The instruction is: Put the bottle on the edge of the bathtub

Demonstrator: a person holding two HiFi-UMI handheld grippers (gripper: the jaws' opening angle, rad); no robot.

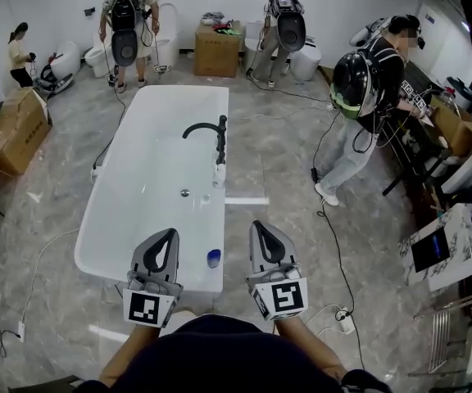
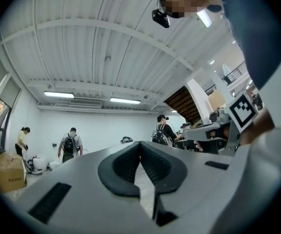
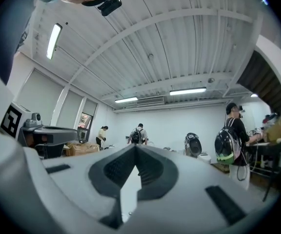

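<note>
Closest to us, the left gripper point(image 1: 169, 234) and right gripper point(image 1: 259, 228) hang side by side above the near end of the tub point(image 1: 88, 244). Each has its fingers closed together, with nothing between them; both gripper views look out level across the room. Between the two grippers, the bottle point(image 1: 213, 258), blue on top, stands on the tub's near rim by its right corner, clear of both grippers. Farther along the right rim rises the black faucet point(image 1: 211, 133). Beyond the tub, people with backpacks point(image 1: 124, 23) stand on the marble floor point(image 1: 277, 162) beside a cardboard box point(image 1: 217, 49).
</note>
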